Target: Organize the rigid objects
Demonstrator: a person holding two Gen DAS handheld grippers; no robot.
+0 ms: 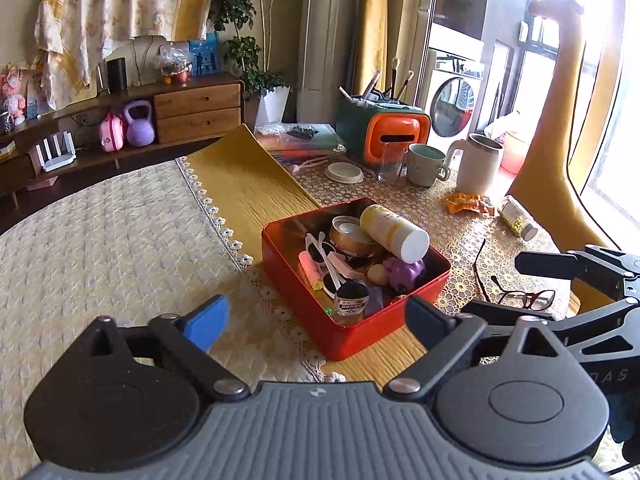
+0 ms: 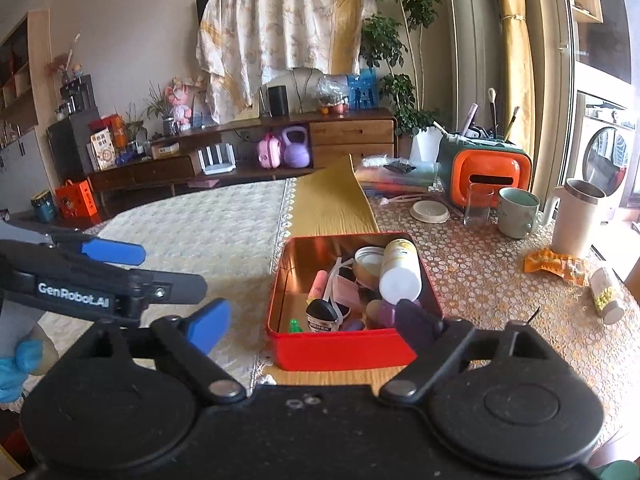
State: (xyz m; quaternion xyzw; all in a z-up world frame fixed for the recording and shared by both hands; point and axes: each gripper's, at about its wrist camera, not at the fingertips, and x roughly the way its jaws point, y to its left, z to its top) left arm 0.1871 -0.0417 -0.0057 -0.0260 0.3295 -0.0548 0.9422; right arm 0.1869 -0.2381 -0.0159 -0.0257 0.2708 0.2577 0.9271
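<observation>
While both tools gape empty, the red tin (image 1: pixel 340 336) sits just ahead between the left tool (image 1: pixel 316 316) fingers

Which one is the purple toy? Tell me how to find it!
Find the red tin box on the table. Look in its right side, under the big white-capped bottle. The purple toy sits there, the only purple, lumpy animal-like thing, beside a pale egg-shaped piece.
</observation>
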